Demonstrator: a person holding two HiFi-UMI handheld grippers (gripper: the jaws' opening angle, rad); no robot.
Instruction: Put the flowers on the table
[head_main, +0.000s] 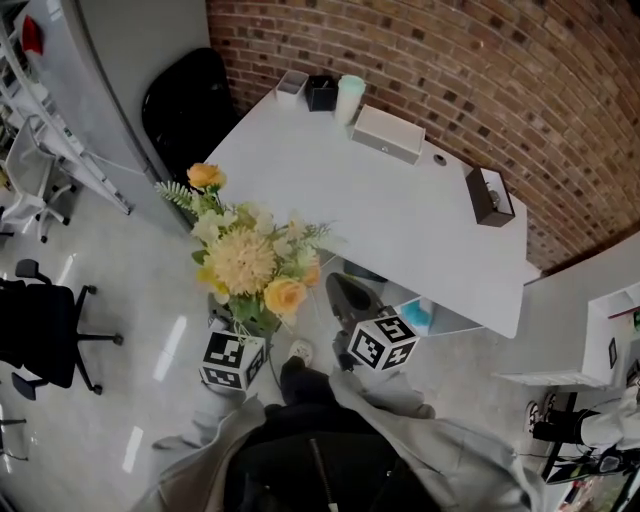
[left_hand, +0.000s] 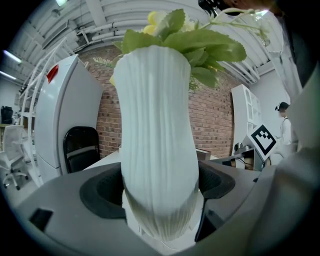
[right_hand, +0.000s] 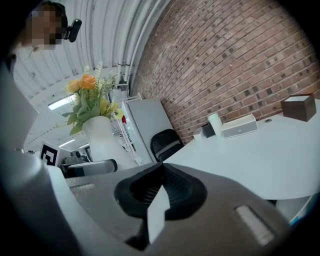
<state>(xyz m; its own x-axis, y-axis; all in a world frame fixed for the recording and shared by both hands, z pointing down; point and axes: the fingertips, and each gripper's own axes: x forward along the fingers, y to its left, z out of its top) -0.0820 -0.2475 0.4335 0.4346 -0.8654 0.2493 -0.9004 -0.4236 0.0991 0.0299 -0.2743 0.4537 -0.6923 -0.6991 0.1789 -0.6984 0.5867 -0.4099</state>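
Observation:
A bunch of yellow and orange flowers (head_main: 245, 262) stands in a white ribbed vase (left_hand: 157, 135). My left gripper (left_hand: 160, 202) is shut on the vase's lower body and holds it upright above the floor, just short of the white table's (head_main: 330, 190) near edge. In the head view the blooms hide the vase and the left gripper (head_main: 243, 330). My right gripper (head_main: 345, 300) hangs beside it at the table edge, shut with nothing in it (right_hand: 160, 192). The right gripper view has the vase (right_hand: 102, 140) at its left and the table (right_hand: 260, 155) ahead.
At the table's far side stand a white box (head_main: 388, 133), a pale cup (head_main: 350, 97), a black container (head_main: 321, 92) and a brown box (head_main: 490, 195). A black chair (head_main: 190, 95) is at the table's left end. An office chair (head_main: 40, 330) is on the left floor. A brick wall (head_main: 480, 70) runs behind.

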